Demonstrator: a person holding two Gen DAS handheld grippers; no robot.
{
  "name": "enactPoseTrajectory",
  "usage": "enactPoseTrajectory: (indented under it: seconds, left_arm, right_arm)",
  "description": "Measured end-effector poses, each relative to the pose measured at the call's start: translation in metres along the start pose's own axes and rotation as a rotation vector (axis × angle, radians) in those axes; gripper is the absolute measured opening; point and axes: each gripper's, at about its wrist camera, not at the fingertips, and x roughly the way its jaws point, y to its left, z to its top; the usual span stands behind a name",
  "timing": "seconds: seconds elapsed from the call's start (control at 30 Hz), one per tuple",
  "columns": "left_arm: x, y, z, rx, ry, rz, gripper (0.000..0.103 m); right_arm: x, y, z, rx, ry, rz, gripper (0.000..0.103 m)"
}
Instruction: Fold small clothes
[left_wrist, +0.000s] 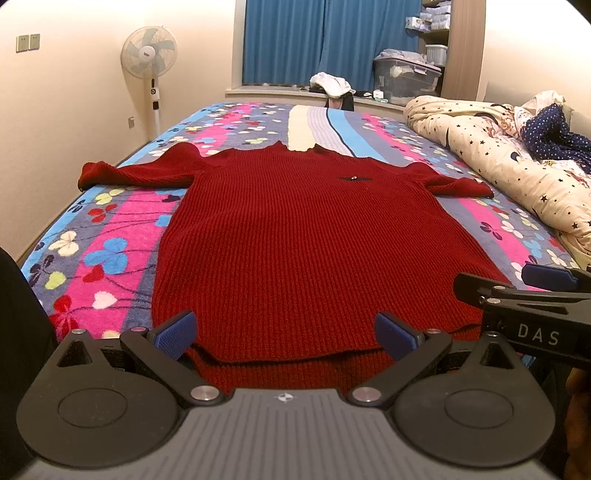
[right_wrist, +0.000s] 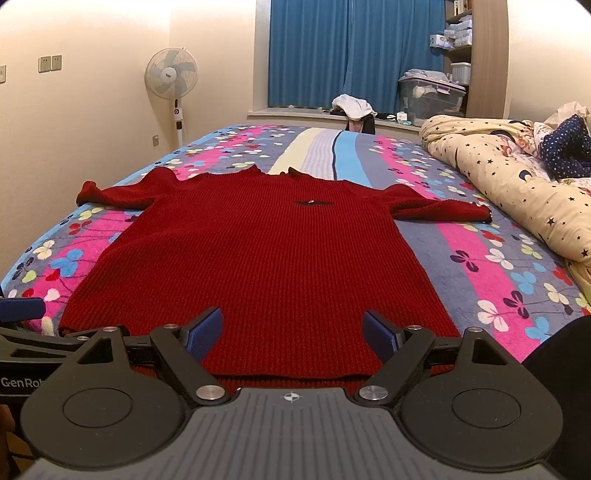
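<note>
Both sets of fingers (left_wrist: 177, 334) are spread wide, holding nothing. The red sweater (left_wrist: 295, 236) lies flat on the bed (left_wrist: 110, 236), its bottom edge just under them. Pinch both bottom corners together, then lift evenly.

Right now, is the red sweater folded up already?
No, the red sweater lies spread flat on the bed with both sleeves stretched out sideways.

Warm, yellowish room light falls evenly from overhead, leaving only soft shadows along the sweater's (left_wrist: 295, 236) hem. Both fisheye views bow the walls (right_wrist: 92, 110) and bed (right_wrist: 480, 251) edges outward and darken the corners. Focus is sharp, without glare.
</note>
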Motion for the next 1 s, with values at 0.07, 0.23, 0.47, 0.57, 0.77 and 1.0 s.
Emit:
enactPoseTrajectory:
  seconds: [0.07,0.23,0.47,0.57,0.77,1.0]
  left_arm:
    - [0.0,0.0,0.0,0.004,0.002,0.004,0.102]
    - [-0.001,0.003,0.006,-0.029,-0.009,-0.002,0.102]
    - [-0.001,0.011,0.031,-0.057,-0.022,-0.008,0.08]
    - [0.004,0.025,0.057,-0.088,-0.027,-0.048,0.063]
    - [0.037,0.063,0.137,-0.094,-0.108,-0.055,0.034]
    - [0.122,0.132,0.232,-0.132,-0.114,0.066,0.013]
  right_arm:
    - [0.0,0.0,0.0,0.004,0.004,0.001,0.084]
    - [-0.003,-0.004,0.0,0.054,-0.036,0.021,0.084]
    - [-0.006,-0.009,0.015,0.101,-0.052,0.056,0.085]
    - [-0.005,-0.015,0.027,0.115,-0.091,0.073,0.081]
    - [0.02,-0.03,0.073,0.136,-0.136,0.098,0.049]
    - [0.076,-0.047,0.144,0.095,-0.215,0.099,0.038]
